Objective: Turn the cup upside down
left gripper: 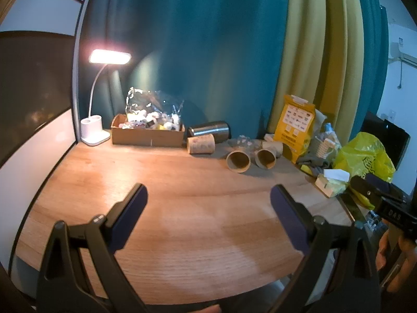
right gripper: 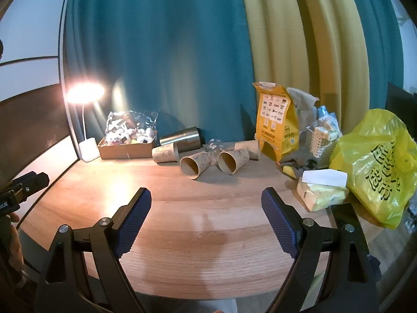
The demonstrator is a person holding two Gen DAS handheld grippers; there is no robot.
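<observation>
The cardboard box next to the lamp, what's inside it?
The cardboard box holds small white packets with clear crinkled plastic wrap bunched over them. Anything lower down is hidden by the box wall and the wrap.

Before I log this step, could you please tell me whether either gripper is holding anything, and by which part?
Nothing is held: the left gripper and right gripper are both open above the wooden table.

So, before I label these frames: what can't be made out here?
- Fourth paper cup, right wrist view: half hidden behind the nearer cup.
- Cardboard box contents: crinkled plastic covers them, both views.
- Yellow plastic bag: contents hidden, opaque.
- Cup prints: too small.
</observation>
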